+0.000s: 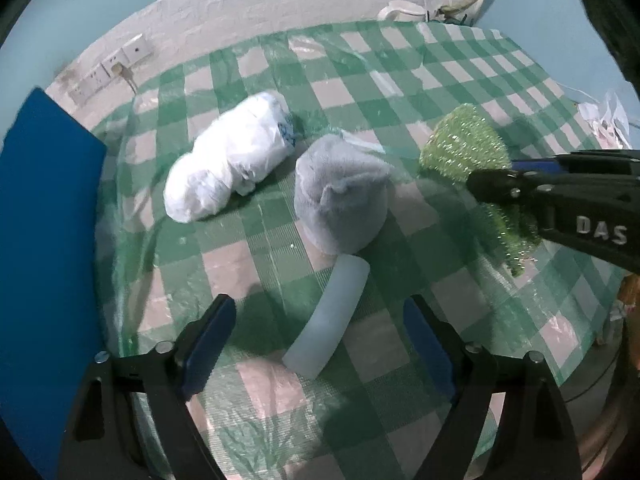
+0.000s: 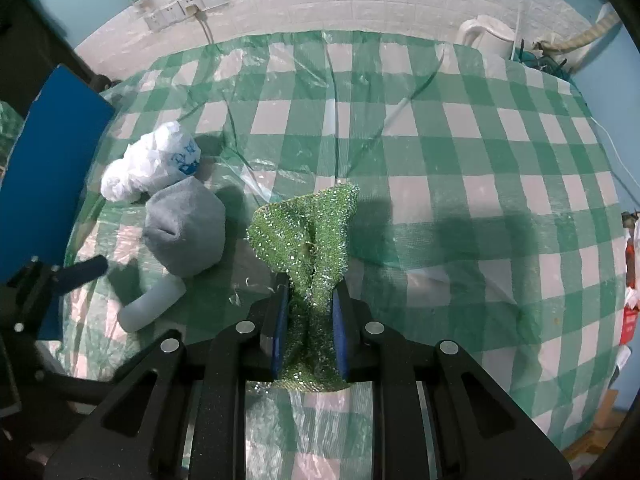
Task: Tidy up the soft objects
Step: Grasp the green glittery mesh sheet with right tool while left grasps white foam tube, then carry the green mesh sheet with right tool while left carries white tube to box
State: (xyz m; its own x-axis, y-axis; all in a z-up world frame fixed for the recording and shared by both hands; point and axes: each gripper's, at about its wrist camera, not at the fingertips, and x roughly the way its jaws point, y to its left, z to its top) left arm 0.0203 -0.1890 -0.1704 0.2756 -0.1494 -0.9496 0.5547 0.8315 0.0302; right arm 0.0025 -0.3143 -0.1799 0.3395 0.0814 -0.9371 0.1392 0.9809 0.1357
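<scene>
My right gripper [image 2: 311, 280] is shut on a green glittery scrub cloth [image 2: 308, 232], pinched and folded between its blue pads above the checked tablecloth [image 2: 440, 160]. The left wrist view shows that cloth [image 1: 464, 148] in the right gripper [image 1: 484, 184] at the right side. My left gripper [image 1: 320, 300] is open and points down over a pale translucent tube [image 1: 328, 316], which lies between its fingers without touching the pads. Just beyond the tube sits a grey rolled sock [image 1: 340, 196], and left of it a white bundled plastic bag [image 1: 228, 160].
A blue board [image 1: 44, 240] stands along the table's left edge. At the back right is a white kettle [image 2: 488, 36] with cords beside it. Wall sockets [image 2: 180, 10] sit behind the table. Clear plastic sheeting covers the tablecloth, which stretches wide to the right.
</scene>
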